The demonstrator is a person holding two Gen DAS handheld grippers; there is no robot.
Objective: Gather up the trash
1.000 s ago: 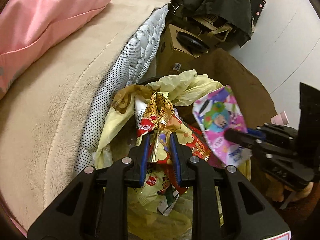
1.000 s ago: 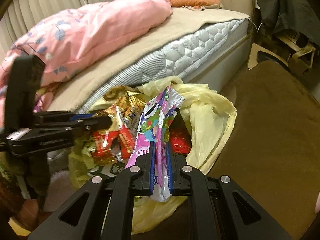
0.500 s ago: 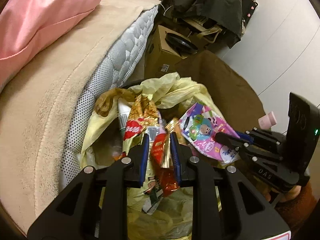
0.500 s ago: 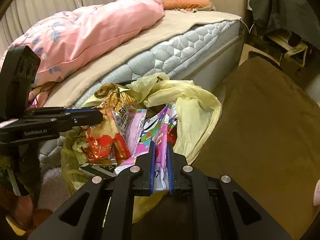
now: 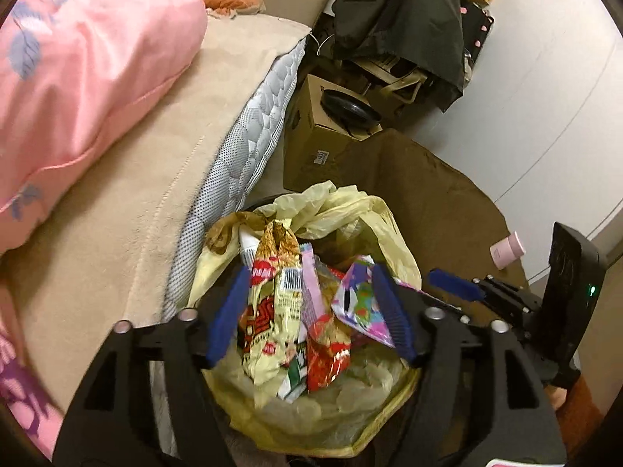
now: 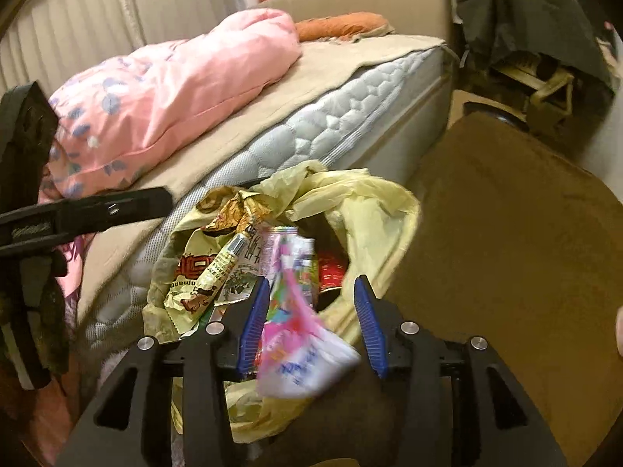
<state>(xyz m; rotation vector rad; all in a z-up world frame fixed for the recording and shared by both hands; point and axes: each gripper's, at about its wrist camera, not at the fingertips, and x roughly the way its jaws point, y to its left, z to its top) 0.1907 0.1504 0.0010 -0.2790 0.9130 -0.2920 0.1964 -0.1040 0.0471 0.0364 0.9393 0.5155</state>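
Observation:
A yellow plastic bag (image 5: 350, 210) (image 6: 370, 202) lines a bin beside the bed and holds several snack wrappers. My left gripper (image 5: 309, 311) hovers over it, its jaws opening wide. The yellow-and-red wrapper (image 5: 272, 311) and a red wrapper (image 5: 327, 358) lie loose in the bag below the pads. My right gripper (image 6: 311, 327) is at the bag's near rim with its jaws opening. The pink cartoon wrapper (image 6: 300, 350) (image 5: 362, 303) hangs blurred between the pads, not pinched. Each gripper shows in the other's view: the right gripper (image 5: 455, 288) and the left gripper (image 6: 136, 206).
The bed (image 5: 136, 202) with a pink duvet (image 5: 89, 70) runs along the left. A cardboard box (image 5: 319, 144) and a chair draped in dark clothes (image 5: 401, 19) stand behind the bin. To the right, a brown rug (image 6: 506, 233) covers the floor, with a pink cup (image 5: 506, 249) on it.
Both grippers were shut on wrappers and now stand open. The wrappers have dropped toward the bag. The left gripper has risen, and the right has drawn back a little.

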